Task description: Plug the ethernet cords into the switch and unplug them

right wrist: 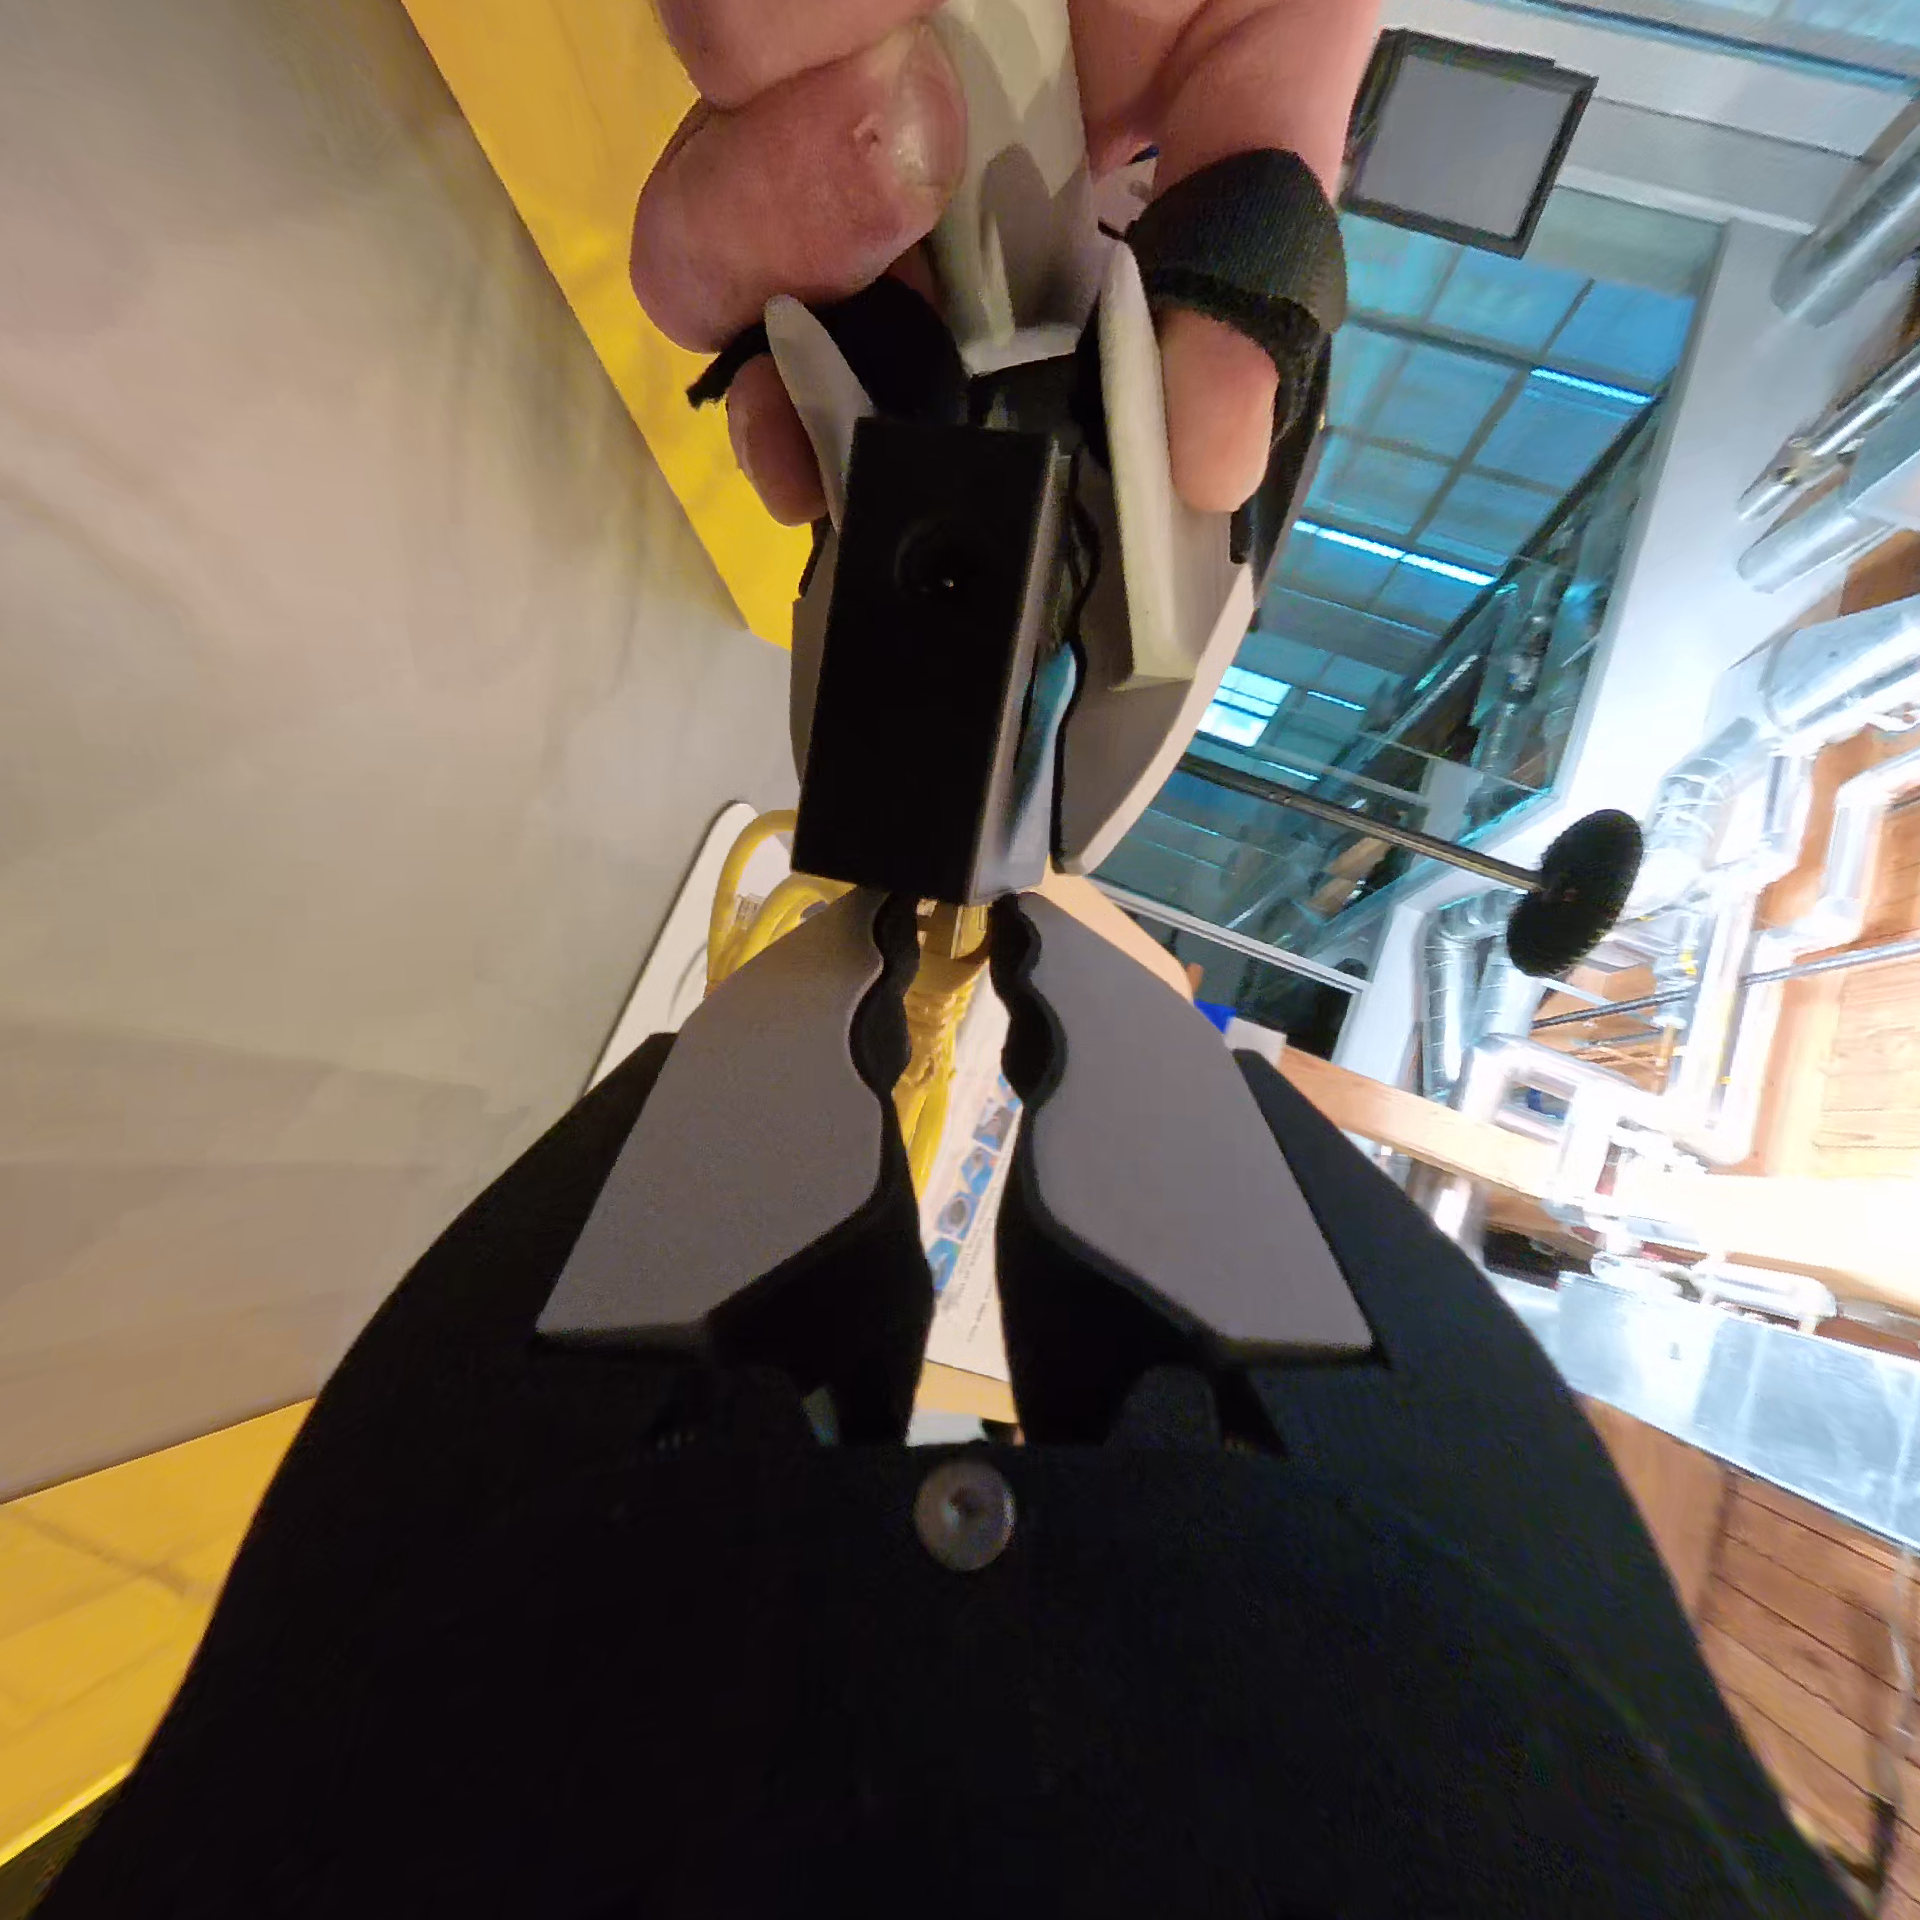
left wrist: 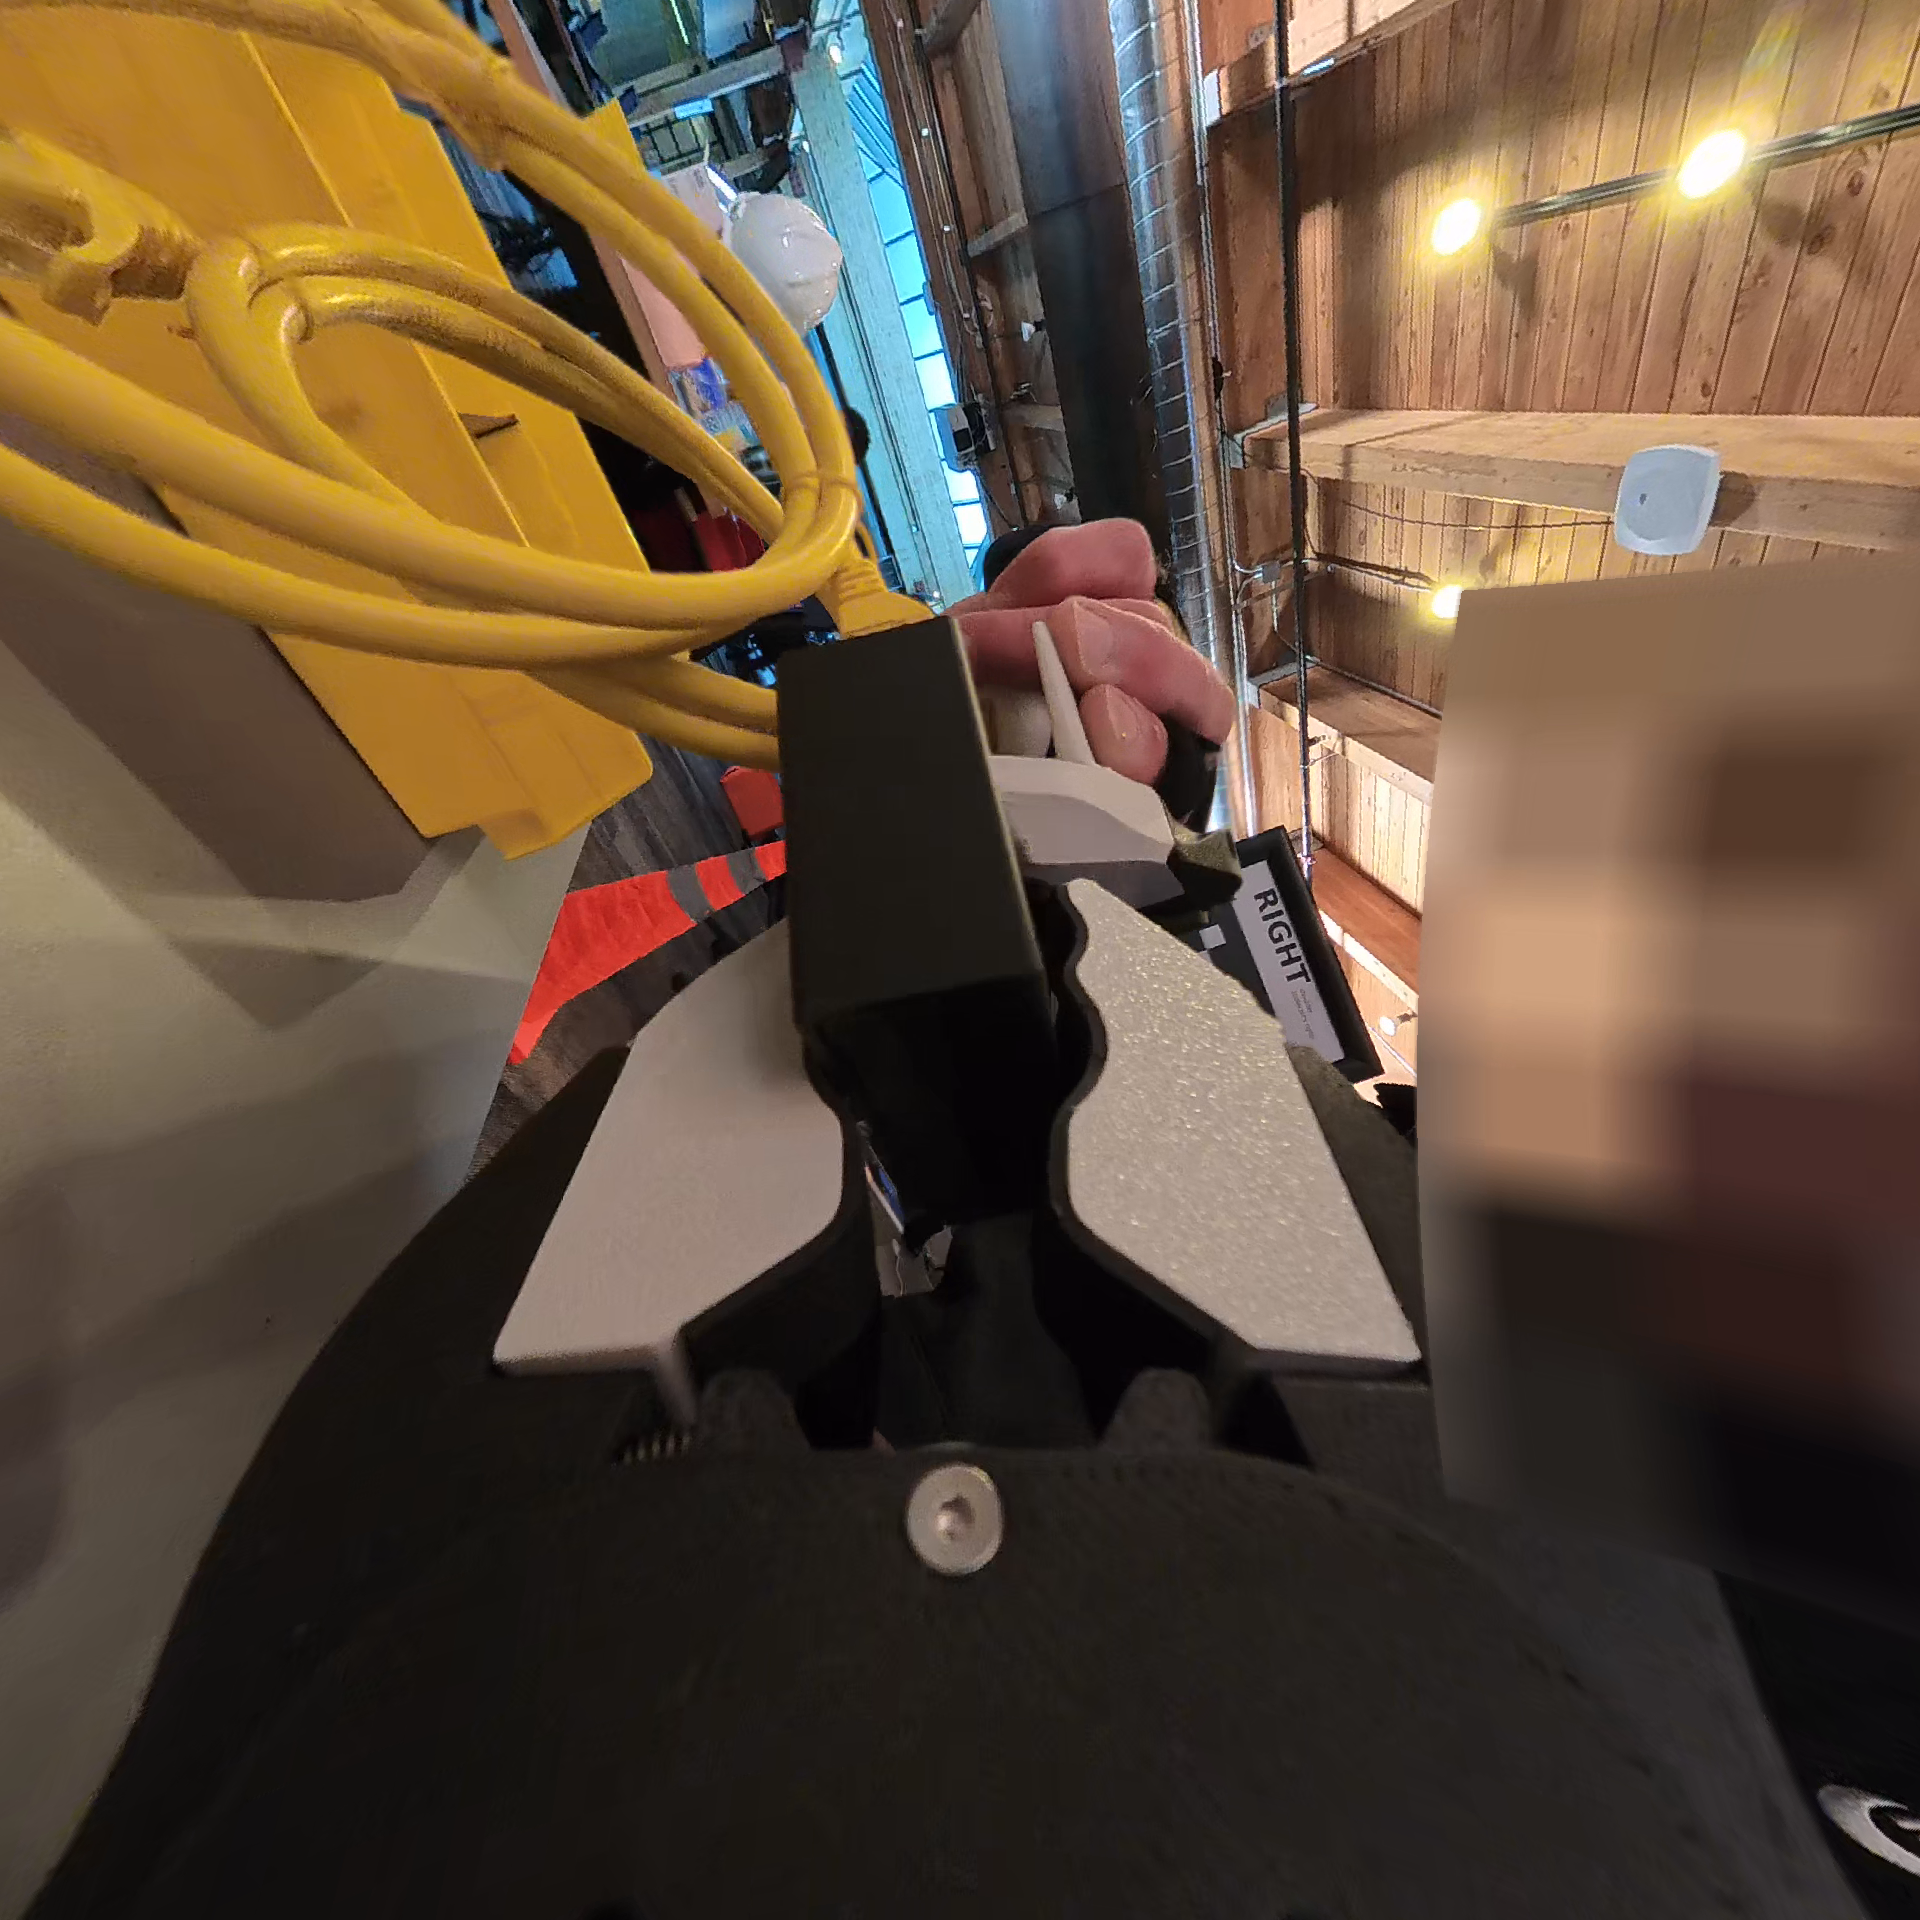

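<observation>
My left gripper [left wrist: 935, 935] is shut on the black switch [left wrist: 904, 821] and holds it up in the air between its grey fingers. Yellow ethernet cords [left wrist: 499, 561] loop at the upper left, and one yellow plug [left wrist: 868, 603] sits at the switch's far end. In the right wrist view the switch [right wrist: 925, 665] hangs end-on just past my right gripper [right wrist: 948, 925]. That gripper is closed narrowly around a yellow ethernet plug [right wrist: 940, 971] at the switch's port face. A hand [right wrist: 810, 187] holds the left gripper behind the switch.
A yellow bin [left wrist: 343, 312] stands on the pale table [left wrist: 208, 1091] to the left. An orange striped object [left wrist: 623, 925] lies on the floor beyond. More yellow cord [right wrist: 758, 914] and a printed sheet [right wrist: 971, 1195] lie on the table below the grippers.
</observation>
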The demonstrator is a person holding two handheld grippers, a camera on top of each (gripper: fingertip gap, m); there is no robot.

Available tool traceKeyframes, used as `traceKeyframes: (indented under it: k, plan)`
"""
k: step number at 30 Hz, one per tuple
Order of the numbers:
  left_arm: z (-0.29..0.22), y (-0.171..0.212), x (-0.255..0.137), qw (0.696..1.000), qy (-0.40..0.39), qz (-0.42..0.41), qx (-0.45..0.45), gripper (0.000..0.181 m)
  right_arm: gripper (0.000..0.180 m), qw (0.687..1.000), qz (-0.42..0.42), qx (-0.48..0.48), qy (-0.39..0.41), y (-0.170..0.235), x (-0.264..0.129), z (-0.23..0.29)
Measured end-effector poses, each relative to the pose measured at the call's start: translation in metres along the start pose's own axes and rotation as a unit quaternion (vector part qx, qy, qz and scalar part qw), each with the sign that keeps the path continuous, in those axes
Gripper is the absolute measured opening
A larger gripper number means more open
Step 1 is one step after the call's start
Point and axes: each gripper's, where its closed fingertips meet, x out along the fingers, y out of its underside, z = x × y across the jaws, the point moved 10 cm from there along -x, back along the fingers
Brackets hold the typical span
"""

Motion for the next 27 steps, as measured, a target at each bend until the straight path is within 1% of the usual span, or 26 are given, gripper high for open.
traceKeyframes:
  k: [5, 8, 11, 14, 17, 20, 24, 27]
  plan:
    - [0.002, 0.001, 0.001, 1.0, 0.006, 0.002, -0.007, 0.035, 0.013, 0.998, 0.0, 0.045, -0.04, 0.001, -0.001, -0.004]
    - [0.002, 0.002, 0.004, 1.0, 0.025, 0.0, -0.015, 0.034, 0.013, 0.987, -0.054, 0.138, -0.067, 0.012, -0.004, -0.008]
    - [0.0, 0.002, 0.004, 1.0, 0.01, 0.011, -0.002, 0.033, 0.013, 0.991, -0.065, 0.115, -0.032, 0.011, -0.006, -0.003]
    - [0.001, 0.002, 0.005, 1.0, 0.025, 0.007, -0.008, 0.033, 0.015, 0.997, -0.053, 0.054, 0.002, 0.009, -0.008, 0.0]
    - [0.0, 0.002, 0.005, 1.0, 0.023, 0.006, -0.004, 0.032, 0.017, 0.999, -0.041, 0.021, 0.013, 0.008, -0.013, 0.002]
    - [0.0, 0.002, 0.005, 1.0, 0.023, 0.007, -0.006, 0.031, 0.016, 0.999, -0.034, -0.016, 0.022, 0.007, -0.015, 0.003]
    - [0.003, 0.003, 0.005, 1.0, 0.017, 0.006, -0.013, 0.031, 0.014, 0.998, -0.014, -0.064, 0.013, 0.003, -0.014, 0.005]
    - [0.008, 0.005, 0.005, 1.0, 0.005, 0.01, -0.02, 0.032, 0.013, 0.997, -0.004, -0.078, -0.018, -0.001, -0.013, 0.007]
